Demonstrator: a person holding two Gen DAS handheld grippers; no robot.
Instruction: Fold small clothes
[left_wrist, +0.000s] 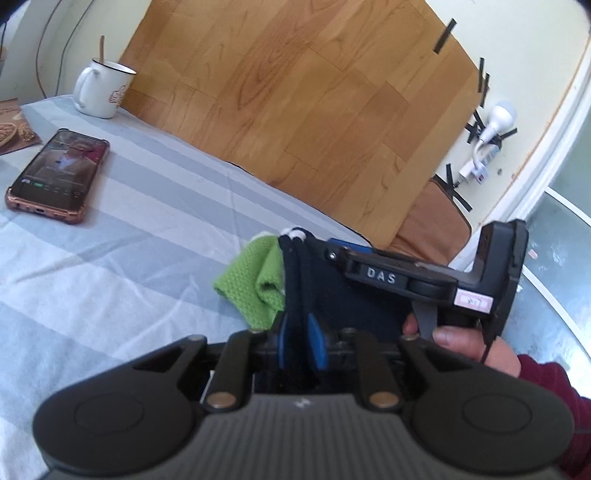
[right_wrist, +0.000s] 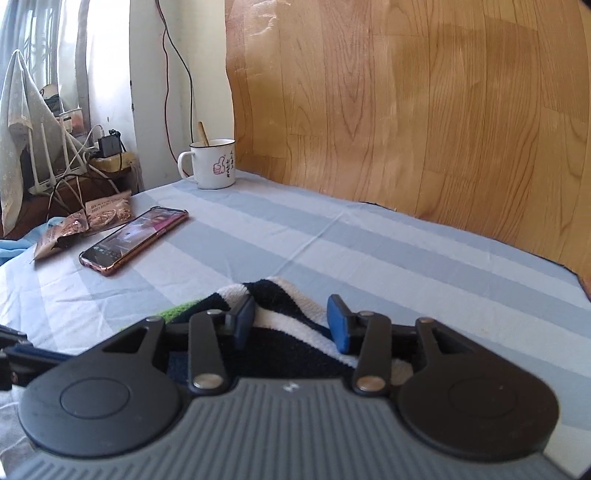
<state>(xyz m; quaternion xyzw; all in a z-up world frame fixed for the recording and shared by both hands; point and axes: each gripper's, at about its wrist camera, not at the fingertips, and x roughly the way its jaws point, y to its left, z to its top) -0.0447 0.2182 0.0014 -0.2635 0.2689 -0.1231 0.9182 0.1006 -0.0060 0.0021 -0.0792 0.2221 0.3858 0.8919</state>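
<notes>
Right, here is the scene, line by line.
Left gripper (left_wrist: 301, 341): pressed together, pinching a fold of the dark garment (left_wrist: 354, 295).
Right gripper (right_wrist: 291, 323): pads spread, the striped garment edge (right_wrist: 280, 295) lying loose between them.
Green cloth (left_wrist: 251, 284): on the striped sheet (left_wrist: 147, 221), at ten o'clock from the left gripper.
Phone (right_wrist: 135, 240): lit, at ten o'clock.
Mug (right_wrist: 212, 164): beyond it, by the wooden panel (right_wrist: 406, 110).
Hand (left_wrist: 476, 343): on the right gripper's trigger.

Striped sheet (right_wrist: 369, 240), phone (right_wrist: 135, 240), mug (right_wrist: 212, 164), garment (right_wrist: 280, 295)
</notes>
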